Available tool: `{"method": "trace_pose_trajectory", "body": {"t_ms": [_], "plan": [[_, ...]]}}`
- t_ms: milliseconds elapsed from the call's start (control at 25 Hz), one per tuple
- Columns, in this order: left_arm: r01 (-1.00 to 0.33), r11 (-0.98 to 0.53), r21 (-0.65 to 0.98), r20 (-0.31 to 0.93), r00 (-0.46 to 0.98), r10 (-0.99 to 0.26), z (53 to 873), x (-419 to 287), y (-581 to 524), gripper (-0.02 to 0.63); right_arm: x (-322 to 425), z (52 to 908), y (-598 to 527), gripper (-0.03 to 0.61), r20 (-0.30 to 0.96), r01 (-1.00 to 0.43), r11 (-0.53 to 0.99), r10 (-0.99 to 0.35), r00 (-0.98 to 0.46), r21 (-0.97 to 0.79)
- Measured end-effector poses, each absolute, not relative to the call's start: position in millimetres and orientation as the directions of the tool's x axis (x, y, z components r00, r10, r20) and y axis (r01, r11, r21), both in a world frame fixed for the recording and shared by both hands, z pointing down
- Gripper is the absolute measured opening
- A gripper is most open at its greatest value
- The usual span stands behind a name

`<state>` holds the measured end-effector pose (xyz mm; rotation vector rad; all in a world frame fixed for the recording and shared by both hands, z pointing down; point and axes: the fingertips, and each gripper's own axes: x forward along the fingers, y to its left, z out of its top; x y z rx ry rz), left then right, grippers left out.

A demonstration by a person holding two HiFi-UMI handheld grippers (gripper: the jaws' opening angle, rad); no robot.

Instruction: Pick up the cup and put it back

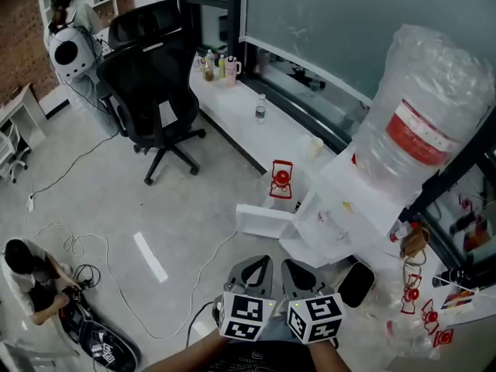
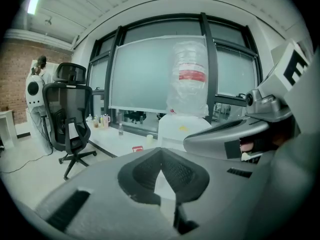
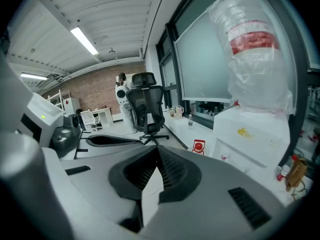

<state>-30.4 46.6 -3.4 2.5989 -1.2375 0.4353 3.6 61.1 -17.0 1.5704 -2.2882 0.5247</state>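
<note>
A small pale cup (image 1: 315, 145) stands on the white window ledge (image 1: 232, 103) beside the water dispenser (image 1: 353, 200); the left gripper view shows this cup (image 2: 149, 139) far ahead. My left gripper (image 1: 262, 262) and right gripper (image 1: 287, 264) hang side by side low in the head view, well short of the cup. In the left gripper view the left gripper (image 2: 161, 153) is shut with nothing in it. In the right gripper view the right gripper (image 3: 158, 151) has its pads meeting at the tips and is also empty.
A big plastic-wrapped water bottle (image 1: 422, 107) tops the dispenser. A black office chair (image 1: 151, 84) stands on the floor at left. A clear bottle (image 1: 261, 109) and drinks (image 1: 221, 67) sit on the ledge. A person (image 1: 31, 281) crouches among cables at lower left.
</note>
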Motion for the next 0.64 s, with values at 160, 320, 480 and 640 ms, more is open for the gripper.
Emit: {"method": "trace_pose_trajectory", "body": {"t_ms": [160,320,480,640], "plan": [[-0.787,-0.612,0.083,0.366,0.595,-0.716,-4.8,-37.2,44.5,0.012,-1.9,-19.9,56.6,0.020,0.448,-0.933,0.336,-0.820,-0.358,-0.130],[-0.789,-0.608,0.090,0.373,0.593,-0.714,-2.0,-40.0,42.1,0.012,-5.7,-22.3,51.9,0.020,0.433,-0.931,0.338,-0.824,-0.365,-0.141],[-0.784,-0.616,0.084,0.372,0.598,-0.710,-3.8,-39.9,39.8,0.012,-9.6,-24.6,49.2,0.020,0.430,-0.931,0.337,-0.826,-0.364,-0.141],[-0.780,-0.620,0.079,0.374,0.600,-0.707,-3.8,-41.2,39.1,0.012,-12.3,-25.7,48.1,0.020,0.430,-0.931,0.339,-0.826,-0.363,-0.136]]}}
